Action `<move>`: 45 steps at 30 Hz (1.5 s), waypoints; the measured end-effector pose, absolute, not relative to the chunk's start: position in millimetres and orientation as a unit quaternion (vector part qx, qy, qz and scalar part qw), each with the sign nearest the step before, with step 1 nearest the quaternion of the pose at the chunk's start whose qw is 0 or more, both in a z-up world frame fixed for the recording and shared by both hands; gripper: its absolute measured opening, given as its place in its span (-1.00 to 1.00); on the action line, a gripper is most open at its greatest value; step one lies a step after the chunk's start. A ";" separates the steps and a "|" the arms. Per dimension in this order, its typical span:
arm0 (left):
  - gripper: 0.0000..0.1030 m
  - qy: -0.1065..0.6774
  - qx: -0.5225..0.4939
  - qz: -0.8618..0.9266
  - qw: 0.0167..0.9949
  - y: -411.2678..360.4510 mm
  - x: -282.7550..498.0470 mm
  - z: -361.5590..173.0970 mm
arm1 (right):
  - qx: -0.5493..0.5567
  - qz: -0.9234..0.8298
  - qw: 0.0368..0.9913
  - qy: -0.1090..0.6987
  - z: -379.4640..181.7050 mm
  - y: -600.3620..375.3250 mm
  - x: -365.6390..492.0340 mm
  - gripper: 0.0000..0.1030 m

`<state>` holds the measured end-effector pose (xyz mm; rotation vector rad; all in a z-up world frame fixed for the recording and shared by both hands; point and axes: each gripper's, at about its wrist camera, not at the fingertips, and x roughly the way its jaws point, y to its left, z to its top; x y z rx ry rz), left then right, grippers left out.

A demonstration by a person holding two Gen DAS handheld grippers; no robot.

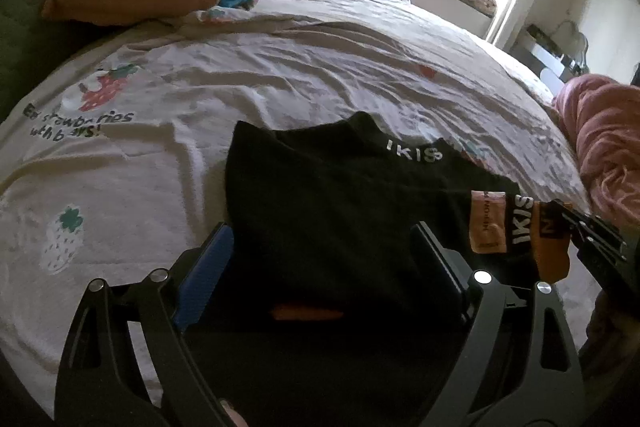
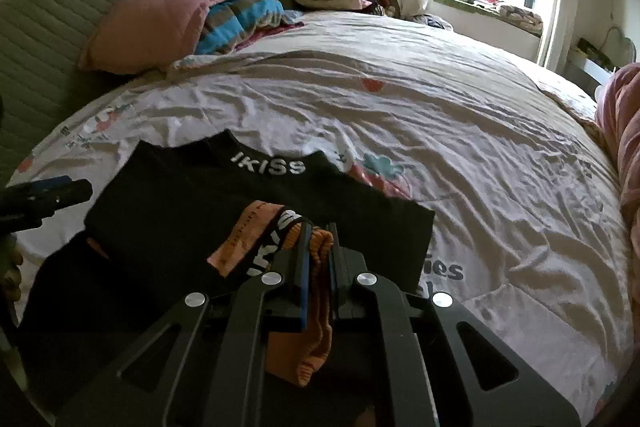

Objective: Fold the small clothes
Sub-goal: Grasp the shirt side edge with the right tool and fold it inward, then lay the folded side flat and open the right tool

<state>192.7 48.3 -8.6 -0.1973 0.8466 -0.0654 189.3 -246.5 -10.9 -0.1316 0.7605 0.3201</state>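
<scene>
We have the right gripper [image 2: 318, 247] clamped on the orange waistband [image 2: 316, 311] of the black garment [image 2: 192, 211], with the fabric bunched between its closed fingers and the band's lettered stretch hanging just ahead of the tips. The left gripper [image 1: 324, 259] has its fingers wide apart and grips nothing; the black cloth lies between and under them, and we cannot tell whether the pads touch it.

The garment lies on the bed cover [image 2: 460, 147], mostly flat, beginning under both sets of fingers and spreading away from them.

Step in hand, as we judge it: carrying the pinched waistband edge over the body to make a fold. To do it well, we should keep the grip firm so that the band does not slip, lift only enough to clear the cloth, and travel straight so that the crease is even. The open left fingers could press the near panel down to stop the whole piece dragging.

Orientation: the second lettered band [image 2: 269, 166] sits at the far edge, beyond the fingertips. The long axis seems to run left to right across the fingers, though bunching makes this uncertain.
</scene>
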 end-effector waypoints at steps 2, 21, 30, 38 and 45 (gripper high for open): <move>0.60 0.413 -0.090 -0.035 0.906 44.8 195.0 -11.0 | -0.067 0.151 0.913 0.372 -14.5 -247.1 190.0 -0.88; 0.60 0.431 -0.066 -0.048 0.899 31.1 199.7 -29.4 | -0.053 0.130 0.913 0.382 -22.1 -252.7 189.5 -0.56; -0.03 0.450 -0.057 -0.067 0.888 25.2 197.4 -39.0 | -0.062 0.191 0.896 0.395 -24.3 -223.4 172.1 -0.51; -0.48 0.484 -0.065 -0.074 0.870 31.2 196.2 -60.6 | -0.061 0.227 0.879 0.414 -36.3 -201.5 162.2 -0.50; -0.47 0.483 -0.063 -0.076 0.870 32.9 193.2 -63.2 | -0.066 0.204 0.863 0.458 -62.4 -209.6 165.4 -0.52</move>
